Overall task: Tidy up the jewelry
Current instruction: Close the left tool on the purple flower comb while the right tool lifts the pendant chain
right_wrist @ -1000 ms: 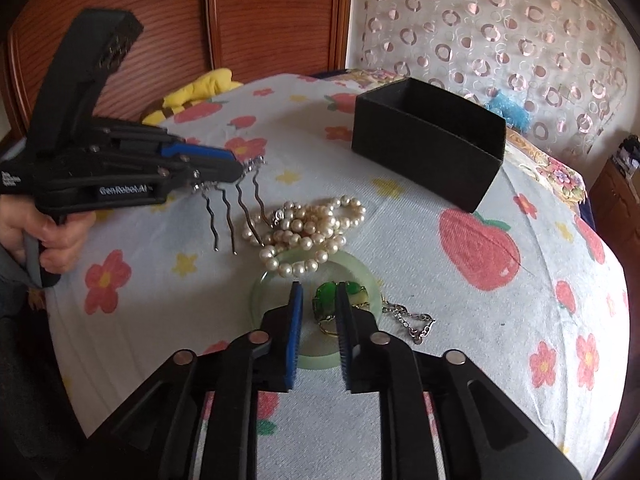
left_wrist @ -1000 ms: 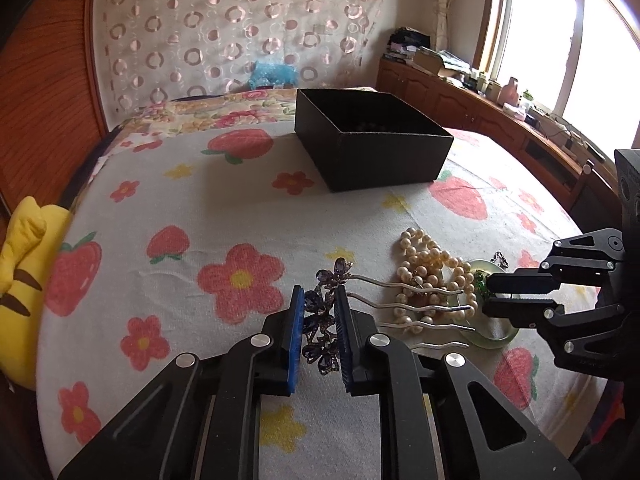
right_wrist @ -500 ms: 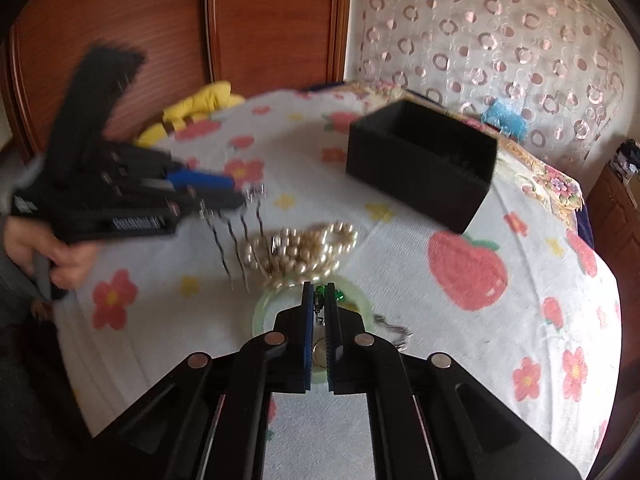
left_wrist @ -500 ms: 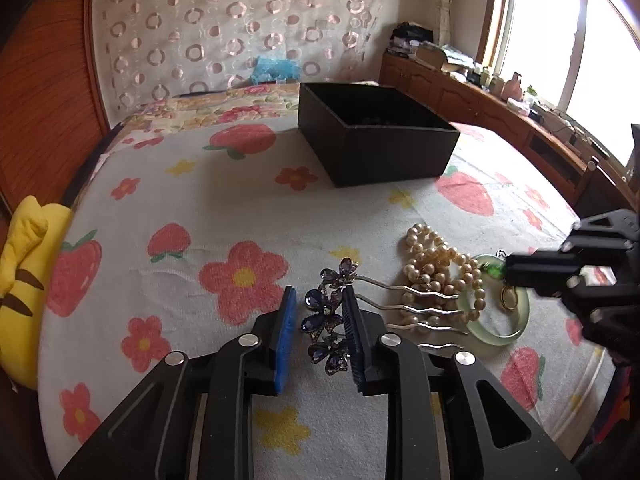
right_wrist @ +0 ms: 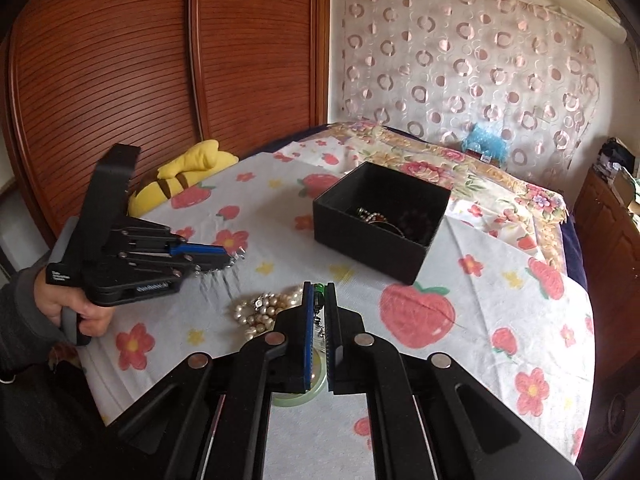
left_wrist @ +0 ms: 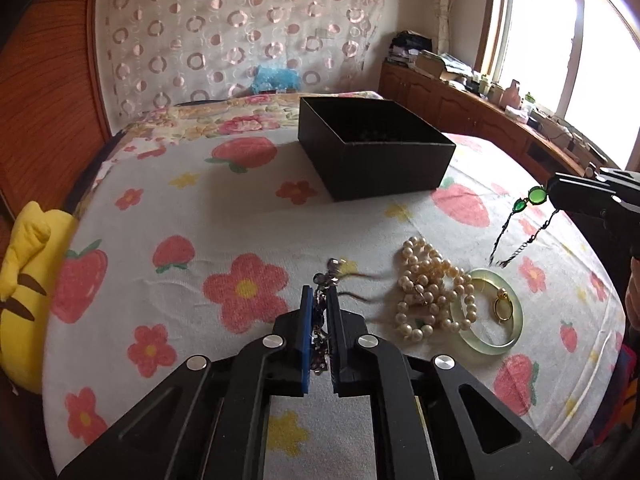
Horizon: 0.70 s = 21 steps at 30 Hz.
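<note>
My left gripper (left_wrist: 320,304) is shut on a flowered hair comb (left_wrist: 326,280) whose metal prongs point right, lifted above the bedspread; it also shows in the right wrist view (right_wrist: 224,262). My right gripper (right_wrist: 319,300) is shut on a green-stone necklace (left_wrist: 534,198) and holds it in the air, its chain hanging down. A pearl necklace (left_wrist: 432,292) lies beside a pale green bangle (left_wrist: 486,344) with a gold ring (left_wrist: 502,308) inside it. The open black box (right_wrist: 380,240) holds some jewelry.
The bed has a strawberry-and-flower sheet (left_wrist: 240,220). A yellow plush toy (left_wrist: 24,292) lies at the left edge. A wooden wardrobe (right_wrist: 160,80) and curtain stand behind. A low cabinet with clutter (left_wrist: 500,112) runs under the window.
The right gripper closed on the green-stone necklace and lifted it off the bangle, toward the box. The left gripper closed on the hair comb and turned it edge-on.
</note>
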Each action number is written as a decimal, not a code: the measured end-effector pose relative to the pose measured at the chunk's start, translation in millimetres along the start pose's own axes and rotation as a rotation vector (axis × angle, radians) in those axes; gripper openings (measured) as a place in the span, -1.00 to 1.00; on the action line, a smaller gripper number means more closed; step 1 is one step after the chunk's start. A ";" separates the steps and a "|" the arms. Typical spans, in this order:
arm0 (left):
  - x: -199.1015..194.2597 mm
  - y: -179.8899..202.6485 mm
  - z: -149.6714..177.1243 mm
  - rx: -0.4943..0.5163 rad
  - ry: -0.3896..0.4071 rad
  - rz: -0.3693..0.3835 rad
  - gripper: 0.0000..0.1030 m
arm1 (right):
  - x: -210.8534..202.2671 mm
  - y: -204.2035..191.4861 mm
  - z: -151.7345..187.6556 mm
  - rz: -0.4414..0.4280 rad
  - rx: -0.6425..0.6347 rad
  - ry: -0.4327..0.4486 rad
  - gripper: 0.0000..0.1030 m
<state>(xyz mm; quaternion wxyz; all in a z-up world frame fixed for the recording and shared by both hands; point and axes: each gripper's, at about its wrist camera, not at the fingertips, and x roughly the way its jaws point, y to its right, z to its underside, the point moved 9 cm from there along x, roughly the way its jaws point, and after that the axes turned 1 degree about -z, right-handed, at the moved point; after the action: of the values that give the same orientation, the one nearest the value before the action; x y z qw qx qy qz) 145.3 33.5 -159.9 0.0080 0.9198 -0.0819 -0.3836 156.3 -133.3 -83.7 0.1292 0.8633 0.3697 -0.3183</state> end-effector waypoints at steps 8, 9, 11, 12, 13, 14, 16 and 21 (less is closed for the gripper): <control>-4.0 -4.1 -3.5 0.002 0.015 -0.020 -0.90 | 3.7 6.1 0.5 0.017 0.012 0.000 -0.89; -4.9 -4.9 -4.2 -0.001 0.017 -0.018 -0.90 | 5.5 5.8 0.5 0.017 0.011 -0.001 -0.89; -7.8 -5.3 -6.6 -0.002 0.024 -0.017 -0.90 | 6.3 5.4 0.2 0.021 0.009 -0.001 -0.89; -9.9 -4.9 -8.7 0.000 0.030 -0.017 -0.90 | 6.1 6.4 -0.2 0.024 0.008 0.001 -0.89; -11.8 -4.2 -9.8 0.002 0.034 -0.016 -0.90 | 6.3 7.6 -1.1 0.026 0.009 0.002 -0.89; -13.2 -3.8 -11.9 0.004 0.038 -0.017 -0.90 | 6.7 8.4 -2.0 0.029 0.008 0.004 -0.89; -15.3 -1.2 -17.2 0.011 0.046 -0.017 -0.90 | 7.9 12.5 -6.3 0.039 0.006 0.009 -0.89; -15.5 7.1 -37.3 0.033 0.073 -0.018 -0.90 | 12.9 26.4 -21.8 0.072 -0.003 0.024 -0.89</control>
<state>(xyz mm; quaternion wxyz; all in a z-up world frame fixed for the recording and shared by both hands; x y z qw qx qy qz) 159.8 27.1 -122.1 -0.0077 0.9339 -0.0794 -0.3486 192.0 -134.5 -75.6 0.1374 0.8796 0.3403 -0.3027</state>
